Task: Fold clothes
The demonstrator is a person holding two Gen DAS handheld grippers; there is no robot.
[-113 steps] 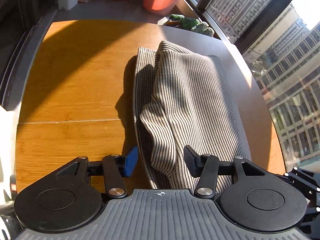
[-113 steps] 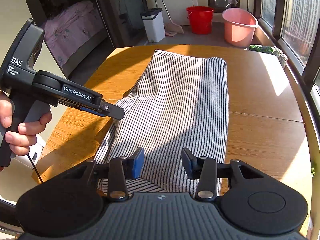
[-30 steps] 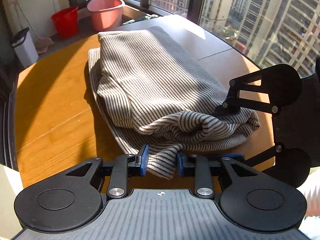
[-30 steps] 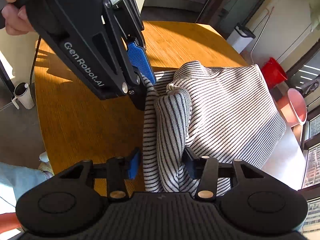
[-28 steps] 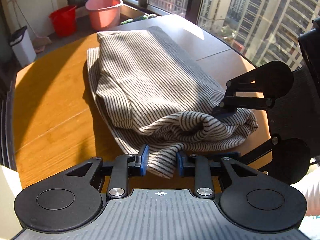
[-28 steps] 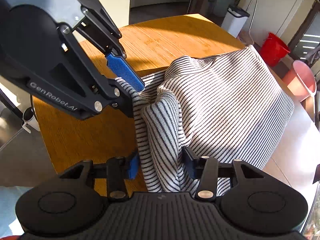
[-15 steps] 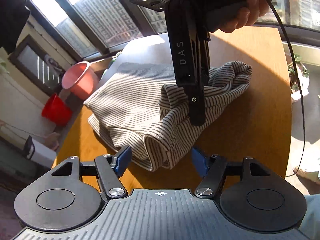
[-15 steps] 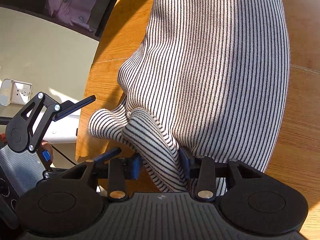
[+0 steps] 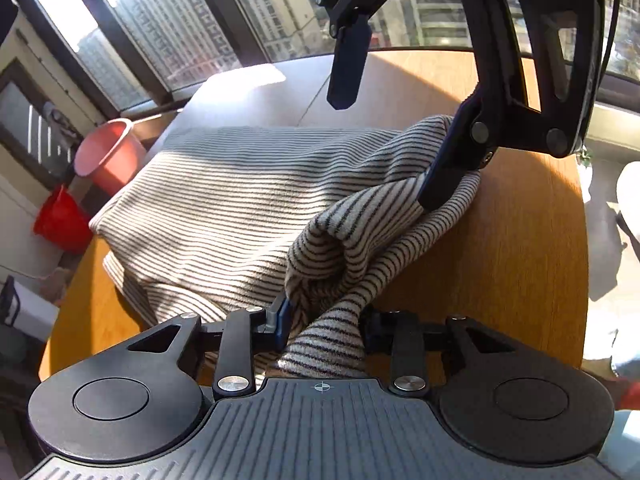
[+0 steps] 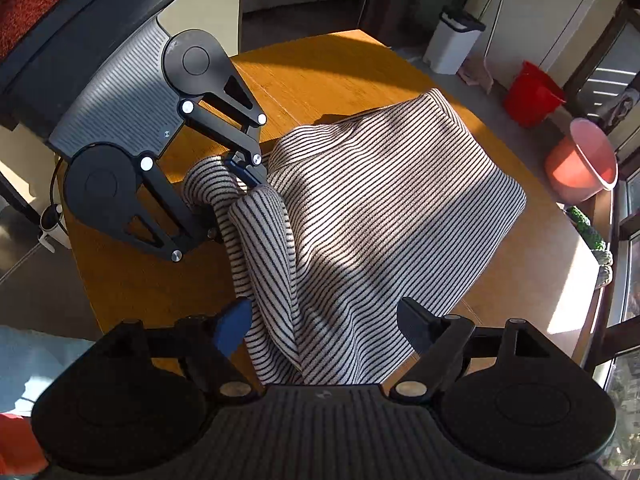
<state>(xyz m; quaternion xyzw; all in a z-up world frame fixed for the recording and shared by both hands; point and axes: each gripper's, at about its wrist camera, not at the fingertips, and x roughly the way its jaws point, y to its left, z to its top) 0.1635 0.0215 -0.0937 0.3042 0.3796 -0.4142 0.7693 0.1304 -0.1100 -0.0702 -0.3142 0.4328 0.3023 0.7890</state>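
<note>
Now striped garment (image 10: pixel 380 216) bunched in closed left jaws, between spread right jaws

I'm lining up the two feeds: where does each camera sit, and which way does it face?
Left wrist: on the left hand-held gripper, shut on the striped garment, facing the windows; the right gripper is opposite.
Right wrist: on the right hand-held gripper, open over the garment's near edge, facing the red bucket; the left gripper appears at left.
Shared: garment, wooden table, pink basin, red bucket.
</note>
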